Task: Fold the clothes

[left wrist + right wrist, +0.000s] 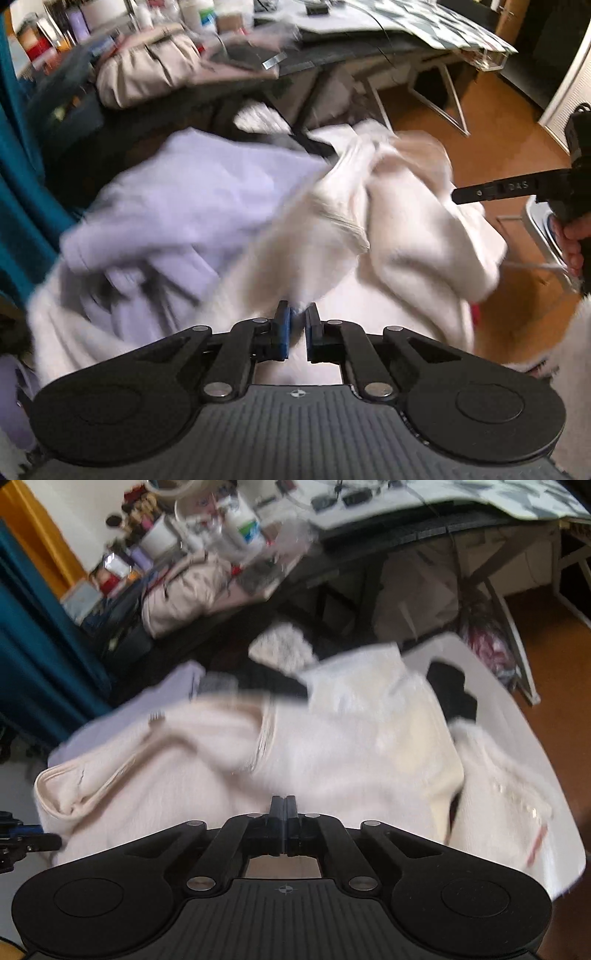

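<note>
Garment: cream-white fleece garment [406, 229], thick and soft, bunched in folds with a ribbed hem or cuff showing; it lies on top of a heap of laundry, spread across both wrist views.
Beneath it: pale lilac cotton garment [192, 192], crumpled, partly under the cream one and sticking out toward the teal curtain [22, 177].
Support: white rounded plastic surface [517, 716] under the heap, its edge visible at the right of the right wrist view; whether it is a basket or a tabletop cannot be told.
Left gripper [298, 314]: blue-padded fingers drawn nearly together, pinching a peak of the cream fleece that rises straight from between the pads.
Right gripper [283, 805]: fingers pressed fully together just over the cream fleece; no cloth can be made out between them, and blur hides the tips' contact, so a grip cannot be confirmed.
Step, as judged: picking up the cream garment to spread it out for folding.
Risk, thin pinch: the left pads hold only a small tuft, so the heavy fleece could slip free when raised.
Risk, empty right: if that side has missed the cloth, the garment would hang from one point and twist.
Risk, snagging: the lilac piece could drag up with it.
</note>
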Demonstrator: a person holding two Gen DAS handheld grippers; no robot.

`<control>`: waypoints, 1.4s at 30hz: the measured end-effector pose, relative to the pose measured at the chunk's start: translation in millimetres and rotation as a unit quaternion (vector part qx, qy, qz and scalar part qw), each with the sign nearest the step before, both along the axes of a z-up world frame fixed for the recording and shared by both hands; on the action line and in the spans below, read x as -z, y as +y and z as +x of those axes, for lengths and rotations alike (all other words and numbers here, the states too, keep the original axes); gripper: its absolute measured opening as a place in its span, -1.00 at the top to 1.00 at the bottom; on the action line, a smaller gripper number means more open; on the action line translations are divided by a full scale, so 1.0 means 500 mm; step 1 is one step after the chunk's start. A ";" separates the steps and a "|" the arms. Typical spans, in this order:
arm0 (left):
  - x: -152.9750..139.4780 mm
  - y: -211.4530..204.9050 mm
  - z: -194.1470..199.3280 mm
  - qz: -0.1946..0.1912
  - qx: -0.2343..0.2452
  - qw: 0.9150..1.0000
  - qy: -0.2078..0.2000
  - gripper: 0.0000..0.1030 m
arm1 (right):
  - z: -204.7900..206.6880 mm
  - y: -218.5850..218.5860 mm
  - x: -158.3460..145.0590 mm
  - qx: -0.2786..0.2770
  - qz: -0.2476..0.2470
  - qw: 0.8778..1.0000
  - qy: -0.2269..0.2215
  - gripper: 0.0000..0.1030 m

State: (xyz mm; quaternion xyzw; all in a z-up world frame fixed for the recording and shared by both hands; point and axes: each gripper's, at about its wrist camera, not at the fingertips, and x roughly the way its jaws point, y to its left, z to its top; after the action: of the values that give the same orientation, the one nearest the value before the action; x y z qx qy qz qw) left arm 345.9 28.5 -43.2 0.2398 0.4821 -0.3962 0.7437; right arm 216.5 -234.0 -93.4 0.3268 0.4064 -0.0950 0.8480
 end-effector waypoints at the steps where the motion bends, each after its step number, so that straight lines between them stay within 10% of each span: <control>1: 0.007 0.001 -0.009 0.004 0.003 1.000 -0.007 0.82 | -0.008 0.006 0.010 0.000 -0.001 1.000 0.011 1.00; 5: 0.012 -0.010 -0.022 0.010 0.014 0.999 -0.038 0.60 | -0.014 0.016 0.033 0.010 -0.018 0.999 0.027 0.83; 9: -0.006 -0.032 -0.039 0.015 0.041 0.995 -0.094 -0.18 | -0.008 0.001 0.015 0.028 -0.050 0.998 0.004 0.37; 17: 0.037 -0.078 -0.026 0.059 0.068 0.986 -0.139 -0.37 | 0.066 -0.057 0.008 0.003 -0.122 0.992 -0.033 -0.55; 21: 0.062 -0.080 -0.029 0.079 0.064 0.983 -0.151 -0.37 | 0.123 -0.069 0.037 -0.027 -0.114 0.992 -0.043 -0.70; 23: 0.060 -0.074 -0.034 0.078 0.070 0.982 -0.156 -0.15 | 0.149 -0.070 0.055 -0.045 -0.100 0.993 -0.040 -0.75; 24: 0.055 -0.069 -0.033 0.074 0.069 0.982 -0.157 0.33 | 0.157 -0.068 0.062 -0.056 -0.092 0.993 -0.038 -0.66; 26: 0.039 -0.055 -0.025 0.054 0.050 0.985 -0.154 0.66 | 0.155 -0.059 0.063 -0.074 -0.072 0.994 -0.039 -0.21; 36: -0.040 -0.001 0.025 -0.043 -0.119 0.974 -0.188 0.90 | 0.081 -0.063 0.025 -0.068 -0.086 0.991 -0.075 -0.98; 42: -0.048 0.010 0.021 -0.044 -0.166 0.962 -0.211 0.89 | 0.130 -0.069 0.071 -0.079 -0.050 0.993 -0.072 -0.87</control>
State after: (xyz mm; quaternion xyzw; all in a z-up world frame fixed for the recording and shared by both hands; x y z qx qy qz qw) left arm 356.6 33.6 -19.1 0.2017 0.3297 -0.2288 0.8935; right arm 281.5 -268.4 -128.6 0.2568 0.3637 -0.0246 0.8951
